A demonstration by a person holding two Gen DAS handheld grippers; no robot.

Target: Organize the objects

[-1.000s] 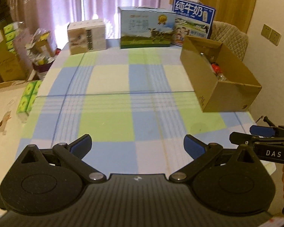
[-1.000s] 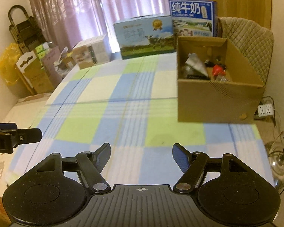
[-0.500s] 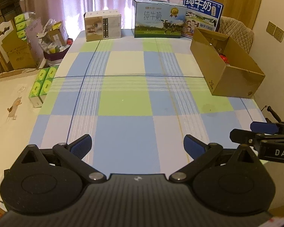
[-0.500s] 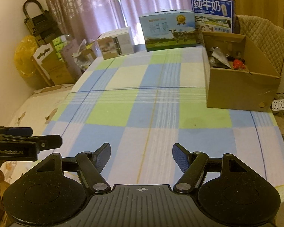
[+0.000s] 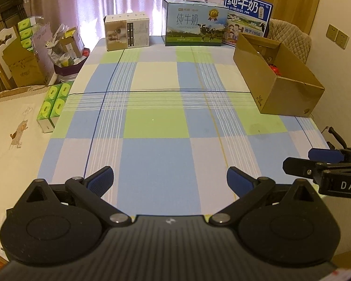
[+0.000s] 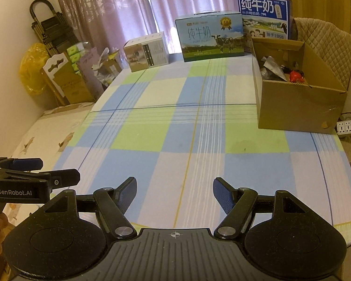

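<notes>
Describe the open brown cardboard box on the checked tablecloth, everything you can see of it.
The cardboard box is plain brown corrugated card, open at the top, with a small round hole low on its near side. It stands upright on the checked tablecloth at the table's right edge, short of the milk cartons. Inside lie crumpled silvery wrapping, a red item and some dark bits too small to identify. Neither gripper touches it.
</notes>
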